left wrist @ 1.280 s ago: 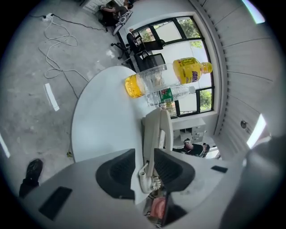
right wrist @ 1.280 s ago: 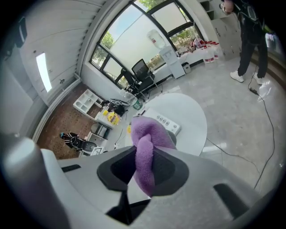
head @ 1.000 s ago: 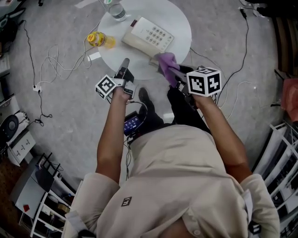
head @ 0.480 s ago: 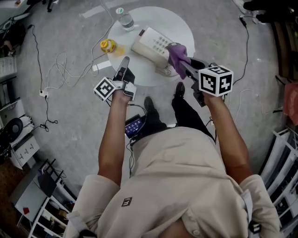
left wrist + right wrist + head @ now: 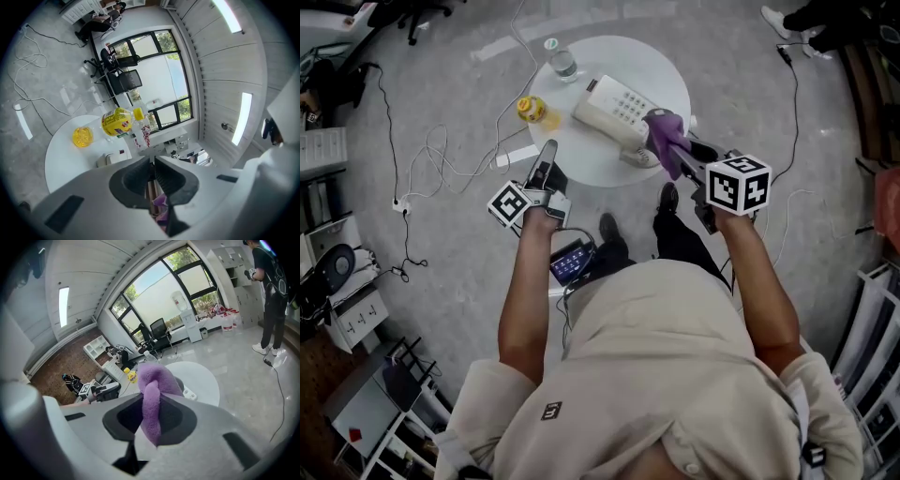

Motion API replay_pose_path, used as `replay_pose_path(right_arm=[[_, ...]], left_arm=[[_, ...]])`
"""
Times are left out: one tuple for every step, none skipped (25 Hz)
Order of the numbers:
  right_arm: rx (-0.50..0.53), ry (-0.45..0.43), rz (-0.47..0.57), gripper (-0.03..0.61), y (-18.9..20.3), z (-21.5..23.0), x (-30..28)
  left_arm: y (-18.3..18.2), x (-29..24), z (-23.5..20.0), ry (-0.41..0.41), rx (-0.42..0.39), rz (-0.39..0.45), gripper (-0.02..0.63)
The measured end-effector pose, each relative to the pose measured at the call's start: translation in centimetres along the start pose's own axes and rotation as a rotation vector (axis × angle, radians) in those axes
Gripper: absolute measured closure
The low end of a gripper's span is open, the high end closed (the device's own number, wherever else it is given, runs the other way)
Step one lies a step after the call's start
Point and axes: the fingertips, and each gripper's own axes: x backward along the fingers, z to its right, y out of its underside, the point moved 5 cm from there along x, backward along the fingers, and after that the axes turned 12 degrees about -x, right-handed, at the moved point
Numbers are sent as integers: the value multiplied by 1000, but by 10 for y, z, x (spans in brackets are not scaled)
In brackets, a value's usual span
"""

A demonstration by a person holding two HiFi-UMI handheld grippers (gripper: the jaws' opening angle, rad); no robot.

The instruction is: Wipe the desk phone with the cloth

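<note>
"On the round white desk, what do we see?"

"We see the desk phone lying slantwise near the middle, keypad up. A yellow bottle stands off to its left, and a clear bottle sits by the far rim."

"And the cloth?"

"We hold the purple cloth in our right gripper. Its fingers are clamped on a thick fold, which sticks up between them and spills out past the tips. From the head view, the bunched end lies over the phone's near right end. It looks to be touching the casing there, though we cannot tell how firmly it bears down."

"What about our other side?"

"Our left gripper hangs over the near left edge of the desk, well apart from the phone. Its own view shows the fingers drawn together with nothing caught between them — only a thin dark slit remains. Past them that view looks across the desk top to the yellow bottle."

"Anything around us?"

"White cables trail over the grey floor to the left of the desk — and the right gripper view catches a person standing at the far right of the room."
</note>
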Motion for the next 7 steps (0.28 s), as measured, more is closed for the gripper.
replay_pose_path(right_arm=[[4, -1, 4, 523, 0, -3, 2], [8, -3, 8, 523, 0, -6, 3], [11, -4, 11, 523, 0, -9, 5], [13, -5, 13, 523, 1, -12, 6], [15, -7, 16, 523, 2, -15, 7], [16, -8, 17, 523, 2, -18, 8], [18, -9, 19, 525, 3, -22, 10]], left_arm=[[-2, 1, 5, 9, -5, 0, 583], [-3, 3, 9, 12, -6, -2, 582], [-4, 6, 11, 10, -6, -6, 581], [-5, 9, 14, 6, -15, -12, 583], [-6, 12, 16, 6, -33, -17, 583], [-8, 15, 18, 10, -54, -21, 581], [-10, 18, 20, 14, -74, -24, 581]])
